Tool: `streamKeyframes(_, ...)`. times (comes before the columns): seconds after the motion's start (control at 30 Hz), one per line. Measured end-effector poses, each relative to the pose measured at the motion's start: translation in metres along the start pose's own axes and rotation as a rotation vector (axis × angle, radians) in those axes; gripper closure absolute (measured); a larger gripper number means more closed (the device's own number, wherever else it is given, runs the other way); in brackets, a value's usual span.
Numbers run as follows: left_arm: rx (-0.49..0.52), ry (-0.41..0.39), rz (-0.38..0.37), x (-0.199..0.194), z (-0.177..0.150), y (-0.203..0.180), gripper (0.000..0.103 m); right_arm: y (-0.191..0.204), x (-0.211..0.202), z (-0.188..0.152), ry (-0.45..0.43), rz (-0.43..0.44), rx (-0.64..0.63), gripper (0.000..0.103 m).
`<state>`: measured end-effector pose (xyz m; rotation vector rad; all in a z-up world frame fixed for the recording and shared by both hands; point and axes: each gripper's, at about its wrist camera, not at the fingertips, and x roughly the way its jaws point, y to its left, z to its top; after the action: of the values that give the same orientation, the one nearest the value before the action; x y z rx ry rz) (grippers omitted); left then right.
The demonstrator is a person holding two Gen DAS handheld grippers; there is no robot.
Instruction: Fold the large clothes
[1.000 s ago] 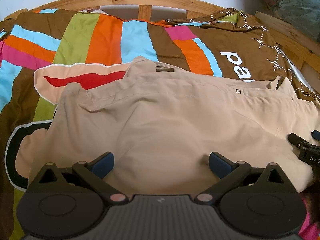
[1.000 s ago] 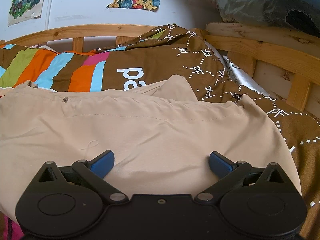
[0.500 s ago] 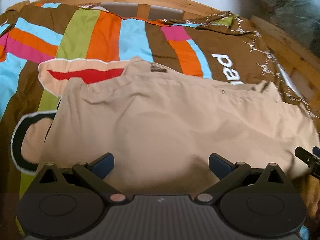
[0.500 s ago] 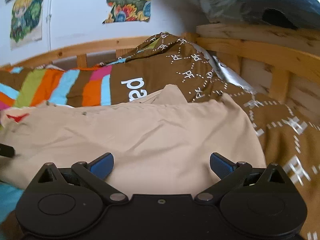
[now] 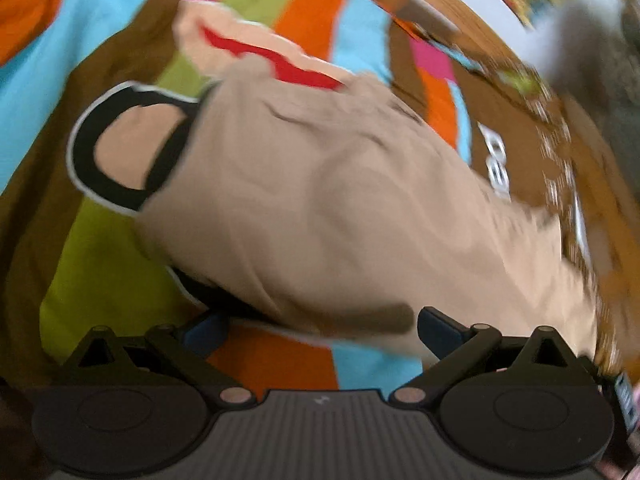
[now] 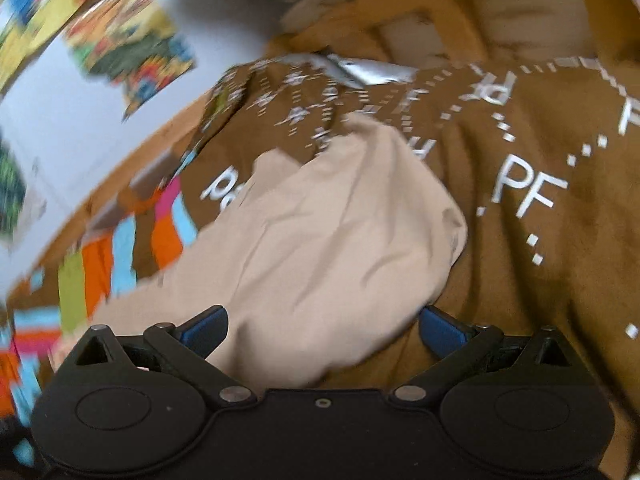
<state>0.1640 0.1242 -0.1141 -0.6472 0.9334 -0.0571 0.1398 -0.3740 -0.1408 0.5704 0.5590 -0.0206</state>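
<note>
Left wrist view: beige garment (image 5: 320, 200) lies on striped bedspread (image 5: 100, 272), already folded into compact, oblong bundle; picture blurred. Left tongs (image 5: 320, 330) spread wide, empty, at bundle's near edge. Right wrist view: right tongs (image 6: 322, 326) also wide apart, gripping nothing, near end of garment (image 6: 340, 232) lying between blue tips; whether they touch it, cannot tell. Wooden bed frame (image 6: 460, 4) beyond garment. Judgement: folds largely done; left — maybe one more fold or smoothing wrinkles. Number of layers not readable.
</note>
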Motion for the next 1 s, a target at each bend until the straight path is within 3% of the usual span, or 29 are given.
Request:
streamKeyframes(0.1, -0.119, -0.027, -0.049, 0.001, 0.009, 0.019, 0.003, -0.014, 0.009, 0.007, -0.015, -0.011, 0.114, 0.009)
streamKeyframes(0.17, -0.189, -0.049, -0.062, 0.0, 0.011, 0.029, 0.011, -0.018, 0.01, 0.01, -0.027, -0.02, 0.15, 0.017)
streamKeyframes(0.23, -0.224, -0.072, -0.058, -0.002, 0.013, 0.036, 0.026, -0.021, 0.011, 0.013, -0.036, -0.038, 0.169, 0.025)
streamKeyframes(0.4, -0.287, -0.078, -0.039, -0.003, 0.017, 0.045, 0.048, -0.033, 0.009, 0.015, -0.046, -0.057, 0.229, 0.042)
streamKeyframes(0.53, -0.314, -0.082, -0.031, -0.006, 0.021, 0.049, 0.073, -0.029, 0.008, 0.016, -0.05, -0.098, 0.2, 0.056)
streamKeyframes(0.7, -0.264, -0.126, -0.08, -0.019, 0.027, 0.037, 0.094, -0.015, -0.002, 0.017, -0.082, -0.143, 0.1, 0.083)
streamKeyframes(0.77, -0.218, -0.161, -0.093, -0.029, 0.031, 0.029, 0.096, -0.005, -0.009, 0.019, -0.103, -0.143, 0.051, 0.091)
streamKeyframes(0.9, -0.11, -0.239, -0.113, -0.06, 0.045, 0.013, 0.097, 0.02, -0.031, 0.021, -0.152, -0.106, -0.03, 0.095)
streamKeyframes(1.0, -0.088, -0.272, -0.099, -0.087, 0.052, 0.016, 0.097, 0.041, -0.057, 0.017, -0.185, -0.068, -0.104, 0.096)
